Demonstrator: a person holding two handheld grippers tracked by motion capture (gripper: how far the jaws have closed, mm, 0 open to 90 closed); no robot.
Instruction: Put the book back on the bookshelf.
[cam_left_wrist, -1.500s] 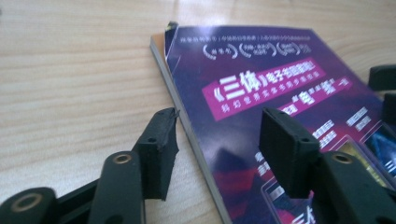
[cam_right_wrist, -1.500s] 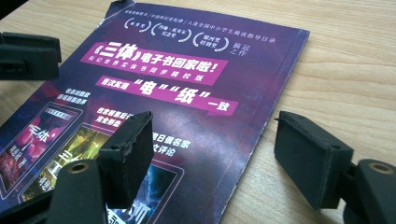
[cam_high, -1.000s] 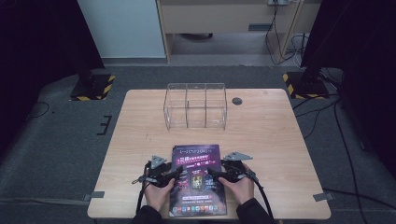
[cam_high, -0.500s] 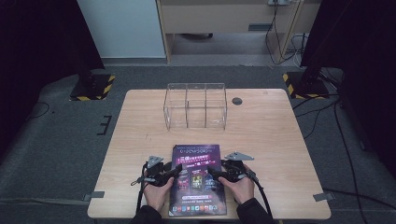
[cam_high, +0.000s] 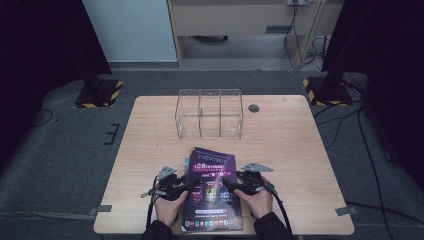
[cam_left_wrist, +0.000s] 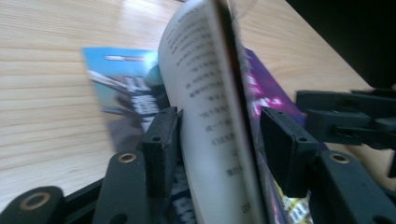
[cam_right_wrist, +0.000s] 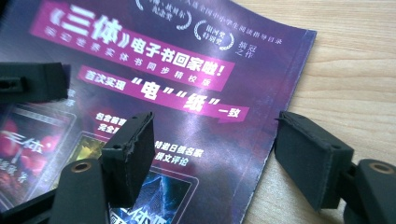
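At the table's (cam_high: 300, 135) near edge, the left gripper (cam_left_wrist: 219, 135) has closed partway, jaws apart around the magazine's (cam_high: 212, 190) lifted cover. The right gripper (cam_right_wrist: 215, 154) gapes over its right edge.

purple magazine cover (cam_right_wrist: 154, 84) with white headline «三体»电子书回家啦!, below it "电" "纸"一致

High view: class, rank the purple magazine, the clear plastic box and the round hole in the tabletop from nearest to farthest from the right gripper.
1. Purple magazine: directly at the right gripper, near the table's front edge.
2. Clear plastic box: beyond the magazine, at mid-table toward the far side.
3. Round hole: just right of the box, slightly closer to the far edge.
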